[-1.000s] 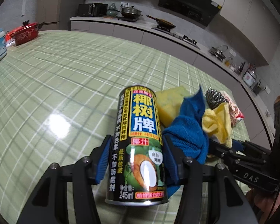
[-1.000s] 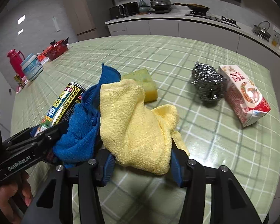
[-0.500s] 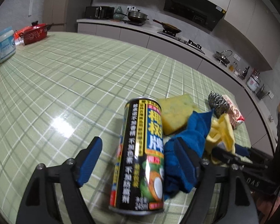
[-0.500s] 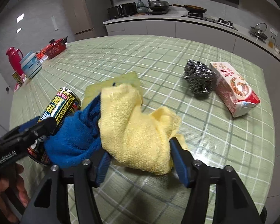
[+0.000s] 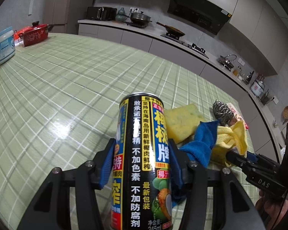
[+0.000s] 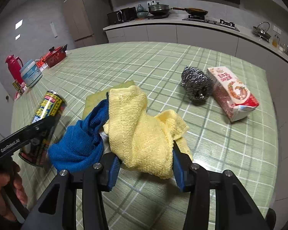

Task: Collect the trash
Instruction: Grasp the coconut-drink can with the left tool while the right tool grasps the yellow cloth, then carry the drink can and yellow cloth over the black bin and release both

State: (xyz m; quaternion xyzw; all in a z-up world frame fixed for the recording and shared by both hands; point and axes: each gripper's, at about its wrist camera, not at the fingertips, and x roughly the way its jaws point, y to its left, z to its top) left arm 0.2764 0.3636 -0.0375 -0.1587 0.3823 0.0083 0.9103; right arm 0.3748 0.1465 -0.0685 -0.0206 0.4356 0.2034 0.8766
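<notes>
My left gripper is shut on a black coconut-juice can and holds it tilted above the green checked table. The can also shows in the right wrist view. My right gripper is shut on a yellow cloth, which bunches between its blue pads. A blue cloth hangs against the yellow one on its left. In the left wrist view the blue cloth and yellow cloth lie right of the can.
A yellow-green sponge, a steel scourer and a red-and-white snack packet lie on the table. A red pot and a white tub stand at the far left edge. Kitchen counters run behind.
My left gripper opened around the can half a second ago and has shut on it again, lifting it closer to the camera. My right gripper still holds the yellow cloth, drawn back slightly.
</notes>
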